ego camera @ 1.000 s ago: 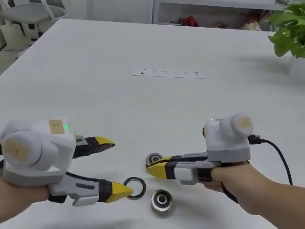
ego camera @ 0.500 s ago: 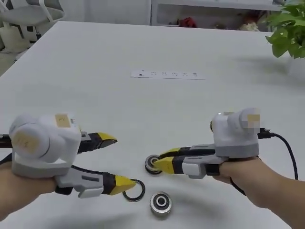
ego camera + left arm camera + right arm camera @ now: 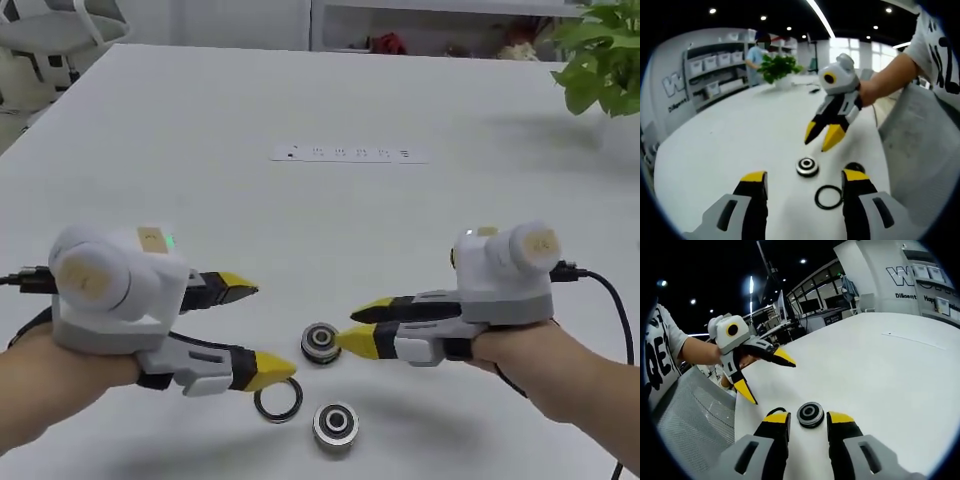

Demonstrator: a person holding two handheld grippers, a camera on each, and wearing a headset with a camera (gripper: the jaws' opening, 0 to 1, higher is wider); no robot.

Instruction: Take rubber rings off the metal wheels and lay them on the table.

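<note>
Head view showed the left gripper [image 3: 270, 328] with its jaws spread wide and nothing between them, above the white table [image 3: 200, 120]. A loose black rubber ring [image 3: 278, 398] lay flat on the table just beside the lower jaw tip. The right gripper [image 3: 350, 328] pointed toward it from the other side, jaws parted. One metal wheel [image 3: 320, 340] lay on the table at their tips. In the right gripper view that wheel sat between the two yellow tips with a gap on either side, so it seemed unclamped. A second metal wheel [image 3: 335, 424] rested nearer the person, close to the ring. Farther back lay a white power strip [image 3: 345, 153], and a leafy plant [image 3: 600, 60] stood at the far right corner.
</note>
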